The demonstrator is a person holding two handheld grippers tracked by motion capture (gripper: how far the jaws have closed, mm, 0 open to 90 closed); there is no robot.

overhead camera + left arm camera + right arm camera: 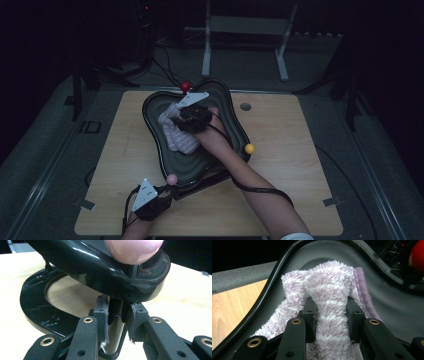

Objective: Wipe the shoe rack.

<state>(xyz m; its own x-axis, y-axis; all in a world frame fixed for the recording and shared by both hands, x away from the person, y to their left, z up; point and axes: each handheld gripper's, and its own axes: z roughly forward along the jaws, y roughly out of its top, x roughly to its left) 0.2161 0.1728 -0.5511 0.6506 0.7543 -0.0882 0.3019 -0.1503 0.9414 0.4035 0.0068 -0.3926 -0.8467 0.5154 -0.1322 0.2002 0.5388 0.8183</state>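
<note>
A black wavy-rimmed tray [151,122] stands on a stand on the wooden table. A fluffy lilac-and-white striped cloth [174,136] lies bunched inside it. My right gripper [186,116] reaches into the tray and is shut on a fold of the cloth [329,285], which bulges up between its jaws [331,308]. At the tray's near corner my left gripper [168,192] sits low at the table edge. Its jaws [117,315] are closed around the stand's thin metal post [115,330], just under the rim [100,267] and a pink ball [132,250].
Coloured balls sit on the tray's rim: red [185,86] at the back, yellow [249,148] on the right, pink [171,179] at the front. The stand's black base ring [32,307] rests on the table [280,125]. A cable trails along the right forearm.
</note>
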